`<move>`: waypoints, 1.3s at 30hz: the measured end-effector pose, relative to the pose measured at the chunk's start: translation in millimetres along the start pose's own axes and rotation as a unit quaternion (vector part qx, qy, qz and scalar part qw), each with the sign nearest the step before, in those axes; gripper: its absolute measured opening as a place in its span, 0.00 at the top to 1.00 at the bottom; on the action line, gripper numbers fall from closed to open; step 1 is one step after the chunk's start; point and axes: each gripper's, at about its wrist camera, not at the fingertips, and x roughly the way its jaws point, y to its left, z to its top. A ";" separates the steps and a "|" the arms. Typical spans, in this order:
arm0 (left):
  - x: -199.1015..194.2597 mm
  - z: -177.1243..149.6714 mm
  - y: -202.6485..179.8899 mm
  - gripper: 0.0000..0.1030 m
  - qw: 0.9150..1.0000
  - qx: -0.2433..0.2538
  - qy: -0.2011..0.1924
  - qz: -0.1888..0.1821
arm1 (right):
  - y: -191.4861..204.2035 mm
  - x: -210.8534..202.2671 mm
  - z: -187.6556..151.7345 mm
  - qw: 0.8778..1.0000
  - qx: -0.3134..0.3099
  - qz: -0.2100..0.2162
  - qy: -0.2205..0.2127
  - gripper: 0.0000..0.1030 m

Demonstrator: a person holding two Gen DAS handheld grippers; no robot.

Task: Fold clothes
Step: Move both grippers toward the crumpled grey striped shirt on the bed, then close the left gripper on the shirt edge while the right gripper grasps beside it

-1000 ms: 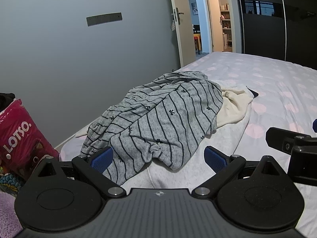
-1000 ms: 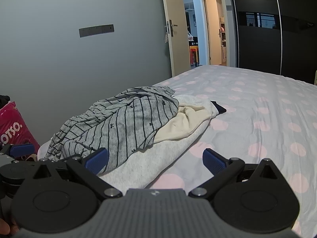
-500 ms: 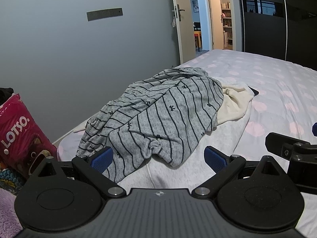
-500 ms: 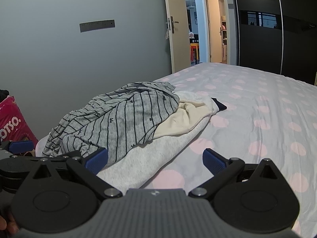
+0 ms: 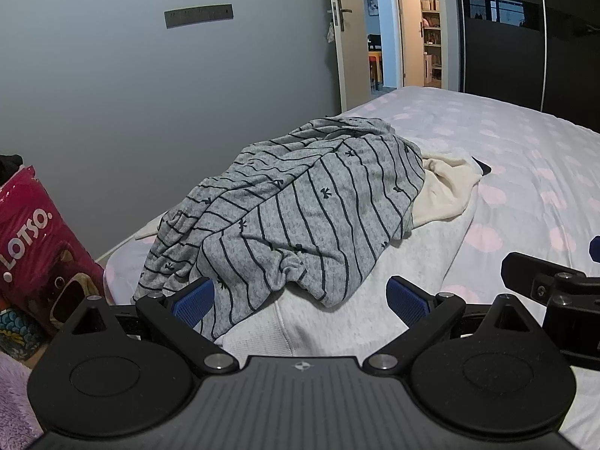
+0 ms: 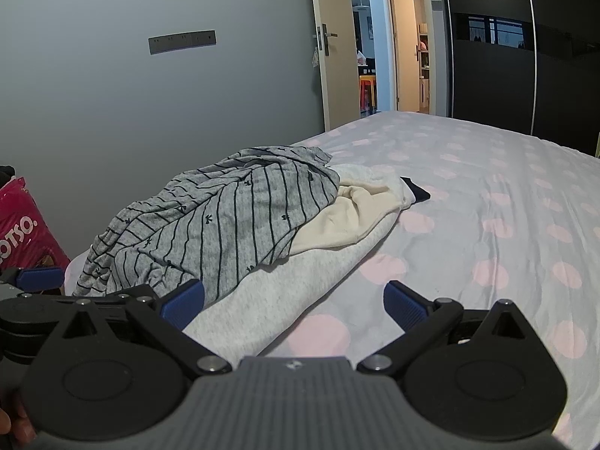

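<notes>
A pile of clothes lies on the bed near its left edge. On top is a grey garment with dark stripes (image 5: pixel 300 206) (image 6: pixel 225 217). Under it lie a cream garment (image 5: pixel 446 191) (image 6: pixel 345 217) and a light grey garment (image 5: pixel 375 300) (image 6: pixel 292 285); a dark piece (image 6: pixel 414 189) sticks out at the far end. My left gripper (image 5: pixel 300 298) is open and empty, just short of the pile's near end. My right gripper (image 6: pixel 294 300) is open and empty, over the light grey garment's near edge. Its body shows at the right of the left wrist view (image 5: pixel 551 285).
The bed (image 6: pixel 487 206) has a pale sheet with pink dots and stretches right and far. A pink bag marked LOTSO (image 5: pixel 33 240) stands left of the bed. A grey wall (image 5: pixel 150 93) runs along the left. An open door (image 6: pixel 337 48) and dark wardrobe (image 6: pixel 506 56) are behind.
Both grippers have drifted slightly toward the pile, which looks a little nearer and higher in view. The jaws stay open and the clothes have not moved.
</notes>
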 end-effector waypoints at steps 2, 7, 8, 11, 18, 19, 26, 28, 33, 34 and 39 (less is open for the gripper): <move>0.9 -0.7 0.2 0.03 1.000 0.001 0.002 -0.001 | 0.6 1.1 -0.5 1.000 0.000 0.000 0.002 0.01; 7.7 -5.7 1.9 0.03 1.000 0.014 0.007 -0.005 | 3.6 5.2 -2.6 1.000 -0.007 -0.002 0.006 0.01; 10.1 -7.1 2.8 0.03 1.000 0.020 0.011 -0.009 | 4.2 6.0 -3.2 1.000 -0.008 -0.003 0.007 0.01; 17.2 -9.7 6.4 0.03 0.999 0.039 0.019 -0.021 | 5.7 8.8 -4.9 1.000 -0.009 -0.005 0.009 0.01; 38.5 2.2 34.2 0.03 0.998 0.046 0.023 -0.038 | 14.7 27.2 -4.6 0.999 -0.005 0.010 0.036 0.02; 44.7 3.6 38.8 0.04 0.997 0.045 0.029 -0.046 | 17.5 31.7 -3.5 0.999 -0.005 0.014 0.040 0.08; 79.1 0.5 53.8 0.13 0.996 0.045 0.032 -0.073 | 44.0 74.6 5.1 0.996 -0.022 0.043 0.076 0.26; 88.4 -2.2 55.0 0.21 0.995 0.055 0.040 -0.066 | 52.0 89.3 7.9 0.995 -0.028 0.049 0.087 0.26; 109.0 -2.4 66.5 0.42 0.995 0.036 0.065 -0.064 | 67.0 128.7 11.6 0.992 -0.027 0.062 0.106 0.26; 113.2 -1.4 68.4 0.43 0.995 0.031 0.069 -0.064 | 69.4 138.3 11.9 0.991 -0.023 0.065 0.111 0.26; 124.1 0.4 70.9 0.58 0.994 0.024 0.071 -0.075 | 76.1 176.6 11.1 0.988 -0.008 0.073 0.137 0.39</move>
